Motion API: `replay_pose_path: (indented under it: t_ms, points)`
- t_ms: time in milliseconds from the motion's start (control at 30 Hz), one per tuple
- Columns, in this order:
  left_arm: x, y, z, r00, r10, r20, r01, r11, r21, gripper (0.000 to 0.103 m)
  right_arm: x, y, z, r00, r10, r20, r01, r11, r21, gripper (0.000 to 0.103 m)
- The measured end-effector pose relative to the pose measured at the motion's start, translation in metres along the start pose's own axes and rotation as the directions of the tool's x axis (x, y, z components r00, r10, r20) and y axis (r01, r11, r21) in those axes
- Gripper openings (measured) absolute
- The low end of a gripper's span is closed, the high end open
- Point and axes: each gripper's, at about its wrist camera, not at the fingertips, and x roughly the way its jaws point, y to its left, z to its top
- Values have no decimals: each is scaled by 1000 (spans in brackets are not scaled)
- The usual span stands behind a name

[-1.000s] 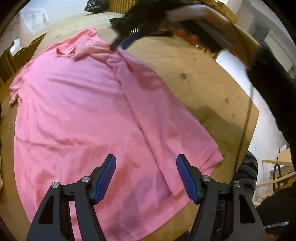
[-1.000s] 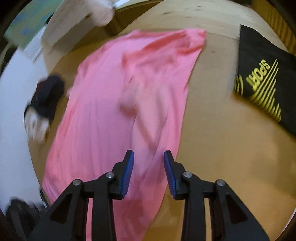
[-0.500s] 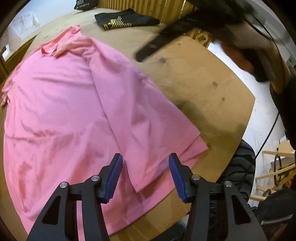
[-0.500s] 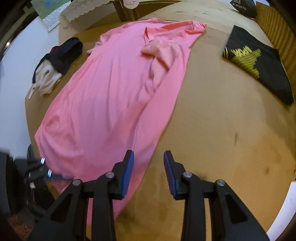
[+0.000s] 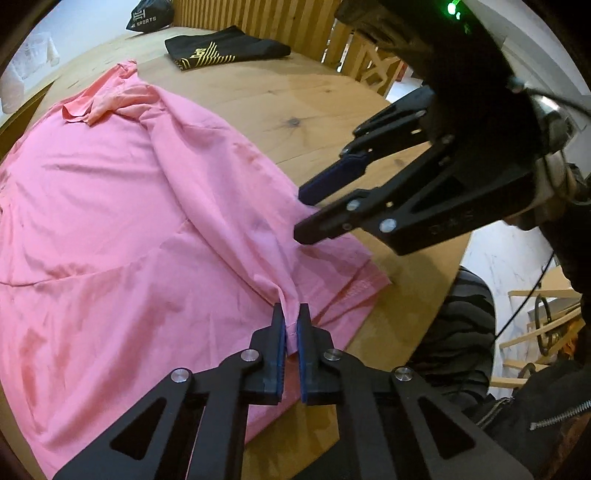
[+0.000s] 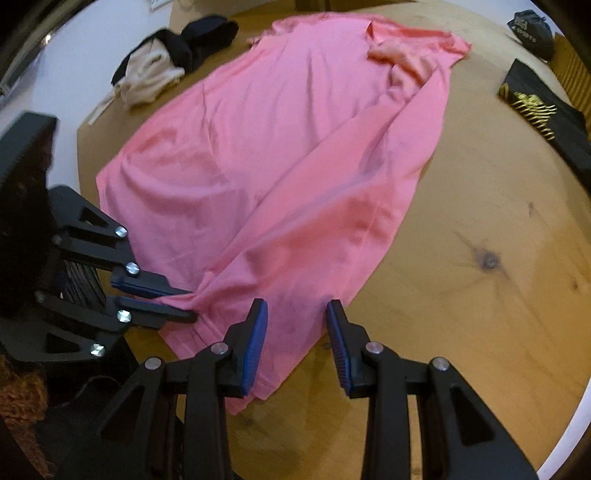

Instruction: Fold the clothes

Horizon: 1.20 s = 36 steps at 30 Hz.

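Note:
A pink T-shirt lies spread on the round wooden table, its right side folded inward along its length. My left gripper is shut on the folded flap's hem corner at the near edge, and it also shows in the right wrist view, pinching the pink cloth. My right gripper is open just above the pink T-shirt near its hem. In the left wrist view the right gripper hovers open over the shirt's right edge.
A folded black shirt with yellow print lies at the table's far side, and appears again as the black shirt at the right. A black sports bag sits beyond. A dark and cream clothes pile lies far left. The table edge is close.
My left gripper came down to the folded flap's hem and shut on it. My right gripper swung from the collar end back to the hem and opened wider.

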Motion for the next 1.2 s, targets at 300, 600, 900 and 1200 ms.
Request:
replay_pose_path:
  t_ms: [300, 600, 900, 1200]
  points:
    - [-16, -2, -12, 999, -34, -26, 35, 999, 19, 5, -19, 5, 7, 998, -68, -5, 67, 997, -47, 33]
    - [-46, 33, -24, 999, 42, 15, -41, 997, -70, 29, 23, 16, 45, 990, -136, 31, 139, 985, -100, 34]
    - [-83, 97, -60, 988, 152, 38, -142, 970, -195, 33, 11, 16, 45, 992, -127, -23, 125, 990, -60, 34]
    - [-73, 111, -99, 985, 165, -59, -173, 970, -170, 37, 7, 53, 26, 989, -131, -62, 124, 987, -106, 35]
